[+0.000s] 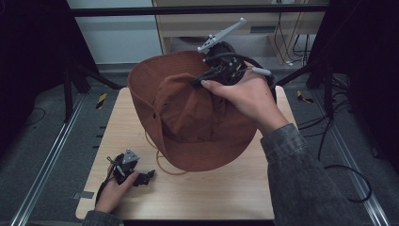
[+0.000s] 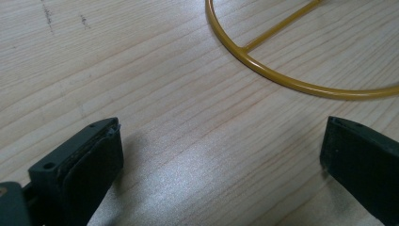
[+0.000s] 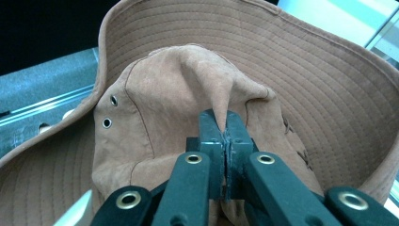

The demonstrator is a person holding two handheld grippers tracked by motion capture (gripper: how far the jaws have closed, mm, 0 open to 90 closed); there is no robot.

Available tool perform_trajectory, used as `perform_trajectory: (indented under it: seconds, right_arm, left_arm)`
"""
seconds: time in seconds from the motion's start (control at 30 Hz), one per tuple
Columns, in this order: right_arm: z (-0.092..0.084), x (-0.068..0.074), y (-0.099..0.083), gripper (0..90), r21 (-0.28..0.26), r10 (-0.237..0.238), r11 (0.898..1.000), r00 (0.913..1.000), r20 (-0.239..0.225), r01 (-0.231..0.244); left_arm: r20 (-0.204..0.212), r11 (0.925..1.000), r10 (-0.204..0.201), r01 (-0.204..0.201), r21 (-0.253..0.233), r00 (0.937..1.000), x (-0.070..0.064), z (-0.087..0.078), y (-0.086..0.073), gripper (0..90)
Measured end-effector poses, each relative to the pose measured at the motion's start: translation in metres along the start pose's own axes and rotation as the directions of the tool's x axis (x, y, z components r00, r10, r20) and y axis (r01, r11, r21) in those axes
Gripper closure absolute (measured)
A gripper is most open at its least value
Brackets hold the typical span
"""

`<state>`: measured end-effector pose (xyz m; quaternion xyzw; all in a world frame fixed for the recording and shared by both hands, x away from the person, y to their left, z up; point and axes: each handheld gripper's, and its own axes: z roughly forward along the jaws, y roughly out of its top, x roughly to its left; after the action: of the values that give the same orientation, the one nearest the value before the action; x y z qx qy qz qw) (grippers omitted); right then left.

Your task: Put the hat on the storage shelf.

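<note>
Dark floor with metal rails and trailing cables surrounds a pale wooden counter [image 1: 221, 197], which stands before a light wood cabinet [image 1: 263, 23] at the back. Largest on the scene is a brown wide-brimmed hat [image 1: 188, 117], lifted and tilted above the middle of the counter, its brim drooping toward the near side. Two small metal eyelets [image 3: 110, 111] sit on the side of its crown. Beneath the hat a yellow wire ring [image 2: 282, 80] lies flat on the wood, a straight bar crossing it. At the far right of the hat, the right gripper [image 3: 226, 129] is clamped on a pinched fold of the crown fabric, its jaws pressed together. Near the counter's front left corner the left gripper [image 2: 221, 150] rests low over bare wood with its jaws spread wide and nothing between them.
</note>
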<state>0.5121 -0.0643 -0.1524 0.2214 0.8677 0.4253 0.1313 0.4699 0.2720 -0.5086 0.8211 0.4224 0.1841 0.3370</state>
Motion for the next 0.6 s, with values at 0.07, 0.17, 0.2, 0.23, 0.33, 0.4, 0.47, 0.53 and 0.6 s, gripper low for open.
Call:
perform_trajectory:
  seconds: [0.07, 0.17, 0.2, 0.23, 0.33, 0.4, 0.47, 0.53, 0.6]
  right_arm:
    - [0.002, 0.0, 0.001, 88.8, -0.003, -0.001, 1.0, 1.0, -0.003, 0.001]
    - [0.013, 0.002, 0.004, 88.8, -0.007, -0.004, 1.0, 0.9999, -0.012, 0.004]
    - [0.013, 0.002, 0.004, 88.8, -0.007, -0.004, 1.0, 0.9999, -0.012, 0.004]
    - [0.015, 0.002, 0.004, 88.9, -0.01, -0.005, 1.0, 0.9999, -0.015, 0.005]
    - [0.022, 0.004, 0.006, 88.9, -0.019, -0.001, 1.0, 0.9998, -0.021, 0.001]
    - [0.027, 0.005, 0.007, 88.9, -0.024, -0.001, 1.0, 0.9997, -0.025, 0.0]
    - [0.032, 0.006, 0.009, 88.9, -0.026, 0.001, 1.0, 0.9996, -0.028, -0.001]
    - [0.035, 0.007, 0.009, 88.8, -0.03, 0.001, 1.0, 0.9995, -0.03, -0.002]
    - [0.036, 0.007, 0.01, 88.8, -0.029, 0.001, 1.0, 0.9995, -0.031, -0.001]
  left_arm:
    - [0.0, 1.0, 0.0, 0.0, 0.0, 1.0, 0.0, 0.0, 0.0, 0.0]
    - [-0.001, 1.0, 0.0, 0.0, 0.0, 1.0, 0.0, 0.0, 0.0, 0.0]
    - [-0.001, 1.0, 0.0, 0.0, 0.0, 1.0, 0.0, 0.0, 0.0, 0.0]
    - [0.001, 1.0, 0.0, 0.0, 0.0, 1.0, 0.0, 0.0, 0.0, 0.0]
    - [0.001, 1.0, 0.0, 0.0, 0.0, 1.0, 0.0, 0.0, 0.0, 0.0]
    - [0.001, 1.0, 0.0, 0.0, 0.0, 1.0, 0.0, 0.0, 0.0, 0.0]
    - [0.0, 1.0, 0.001, -0.001, 0.001, 1.0, 0.0, 0.0, 0.0, 0.0]
    - [0.0, 1.0, 0.0, 0.0, 0.001, 1.0, 0.0, 0.0, 0.0, 0.0]
    - [0.0, 1.0, 0.0, 0.0, 0.001, 1.0, 0.0, 0.0, 0.0, 0.0]
